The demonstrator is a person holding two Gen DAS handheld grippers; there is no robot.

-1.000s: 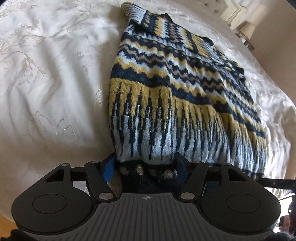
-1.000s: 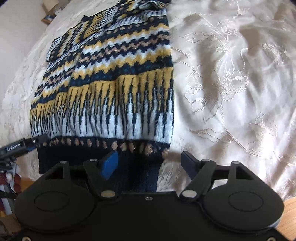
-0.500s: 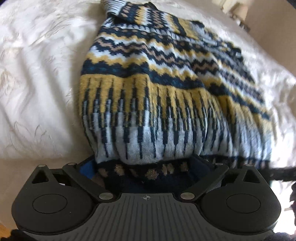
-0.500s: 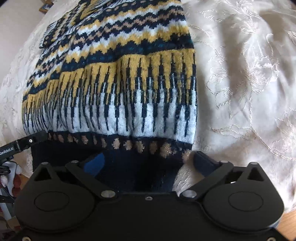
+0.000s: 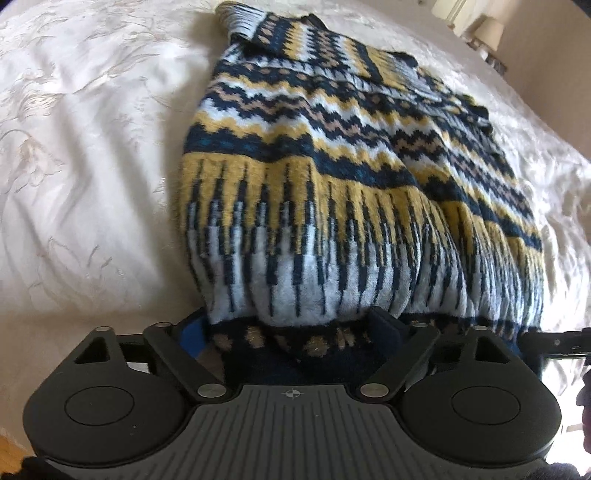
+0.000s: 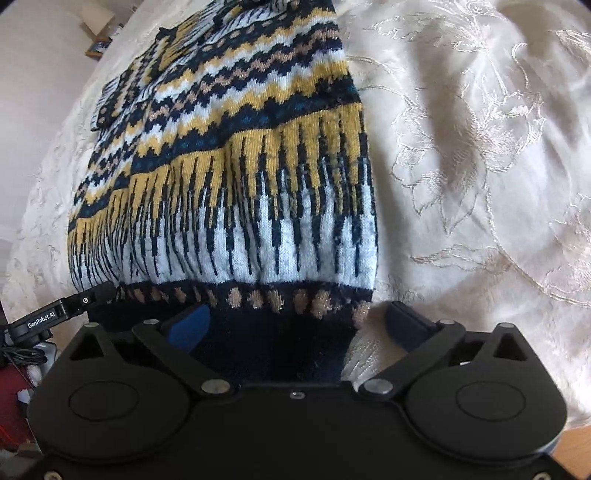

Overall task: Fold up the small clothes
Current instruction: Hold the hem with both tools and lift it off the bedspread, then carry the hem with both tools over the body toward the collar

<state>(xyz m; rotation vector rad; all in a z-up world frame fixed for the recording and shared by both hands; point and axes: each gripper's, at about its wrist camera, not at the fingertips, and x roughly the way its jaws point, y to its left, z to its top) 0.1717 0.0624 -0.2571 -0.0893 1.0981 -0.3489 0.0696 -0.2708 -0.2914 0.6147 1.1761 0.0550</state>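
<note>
A small knitted sweater (image 5: 332,177) with navy, yellow and pale blue zigzag bands lies on a white bedspread (image 5: 81,192), its navy hem toward me. My left gripper (image 5: 291,332) is open, its blue-padded fingers (image 5: 194,334) either side of the left hem corner, which bunches up between them. In the right wrist view the sweater (image 6: 236,177) fills the left half. My right gripper (image 6: 295,325) is open, fingers straddling the right hem corner (image 6: 332,306) and some bedspread. The sweater's body bulges upward just beyond both grippers.
The embroidered bedspread (image 6: 480,166) spreads wide to the right. The other gripper's tip (image 6: 55,314) shows at the left edge of the right wrist view. A lamp (image 5: 487,33) stands past the far bed edge. Wooden floor (image 6: 576,443) shows below the bed.
Both grippers have pushed forward onto the hem and opened wider. The hem has slid between the fingers and the sweater's lower part has bunched up.
</note>
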